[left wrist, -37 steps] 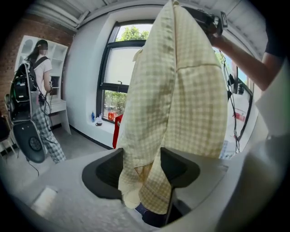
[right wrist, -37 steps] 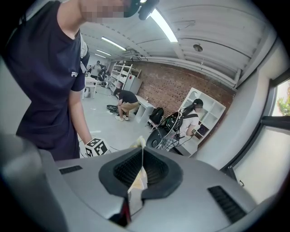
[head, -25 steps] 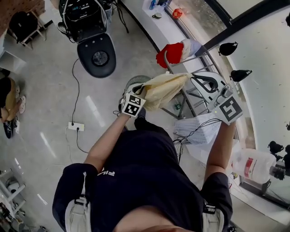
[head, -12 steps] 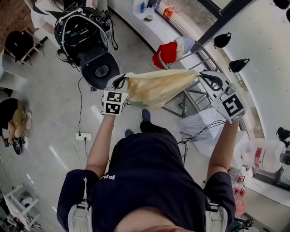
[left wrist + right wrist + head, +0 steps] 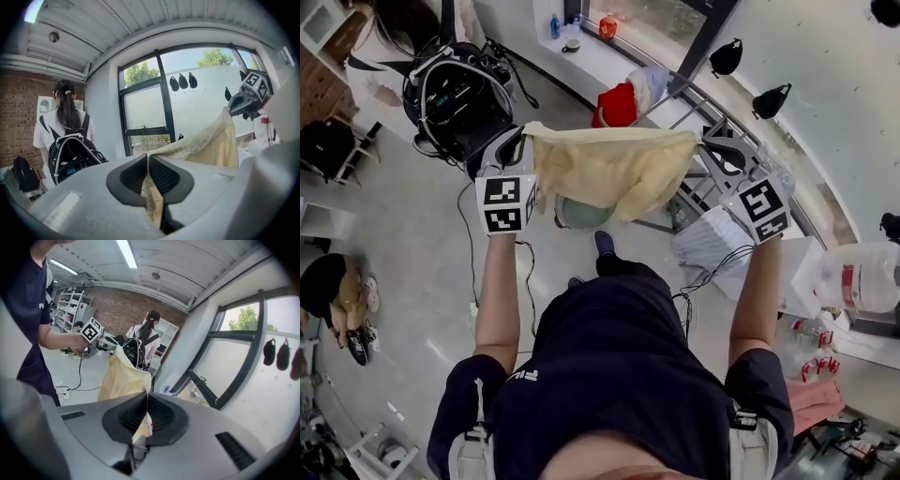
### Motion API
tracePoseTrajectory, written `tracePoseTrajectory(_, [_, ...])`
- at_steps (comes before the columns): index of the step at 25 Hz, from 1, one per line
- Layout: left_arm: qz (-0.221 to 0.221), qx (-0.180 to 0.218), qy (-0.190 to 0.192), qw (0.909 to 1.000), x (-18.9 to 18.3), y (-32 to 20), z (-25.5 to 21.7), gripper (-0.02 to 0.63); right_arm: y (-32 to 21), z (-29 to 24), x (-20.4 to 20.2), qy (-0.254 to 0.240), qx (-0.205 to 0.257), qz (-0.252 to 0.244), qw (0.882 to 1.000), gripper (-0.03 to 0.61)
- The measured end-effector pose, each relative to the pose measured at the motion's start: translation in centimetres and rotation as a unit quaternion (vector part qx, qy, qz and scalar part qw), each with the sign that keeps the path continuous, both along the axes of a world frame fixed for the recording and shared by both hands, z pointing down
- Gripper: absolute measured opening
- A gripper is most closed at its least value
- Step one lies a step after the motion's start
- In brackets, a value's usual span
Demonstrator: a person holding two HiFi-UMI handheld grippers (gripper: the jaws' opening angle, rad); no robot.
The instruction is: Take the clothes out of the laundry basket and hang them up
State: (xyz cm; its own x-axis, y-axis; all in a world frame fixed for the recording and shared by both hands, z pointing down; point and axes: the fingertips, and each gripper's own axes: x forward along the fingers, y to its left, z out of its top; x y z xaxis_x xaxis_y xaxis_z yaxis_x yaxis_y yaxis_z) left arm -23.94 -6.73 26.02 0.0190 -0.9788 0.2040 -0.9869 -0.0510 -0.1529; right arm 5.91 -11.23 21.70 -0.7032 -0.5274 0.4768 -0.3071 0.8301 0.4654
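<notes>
A pale yellow garment (image 5: 605, 169) hangs spread out in the air between my two grippers. My left gripper (image 5: 525, 142) is shut on its left top corner, with cloth pinched between the pads (image 5: 148, 161). At the right top corner my right gripper (image 5: 705, 142) is shut on the fabric edge (image 5: 145, 404). In the left gripper view the garment (image 5: 211, 145) runs across to the right gripper (image 5: 246, 98). Seen from the right gripper, the garment (image 5: 119, 380) hangs down below the left gripper (image 5: 101, 339). A round grey basket (image 5: 579, 216) sits on the floor, partly hidden behind the cloth.
A metal drying rack (image 5: 698, 197) stands past the garment, with red and white clothes (image 5: 619, 101) on its far end. A person with a black backpack (image 5: 68, 140) stands at the left by the window. A power strip (image 5: 474, 314) with cables lies on the floor.
Both grippers have risen and moved apart. The garment, bunched near the left gripper a second ago, is now stretched wide between them. The left hand climbed the most.
</notes>
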Motion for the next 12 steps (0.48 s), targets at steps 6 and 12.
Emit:
tracePoseTrajectory(6, [0.034, 0.034, -0.015, 0.9987, 0.3, -0.4, -5.1, 0.031, 1.3, -0.5, 0.9, -0.058, -0.033, 0.077, 0.995, 0.008])
tracePoseTrajectory(12, [0.088, 0.063, -0.013, 0.9940, 4.0, -1.1, -11.0, 0.031, 3.8, -2.0, 5.1, -0.156, -0.035, 0.220, 0.962, 0.008])
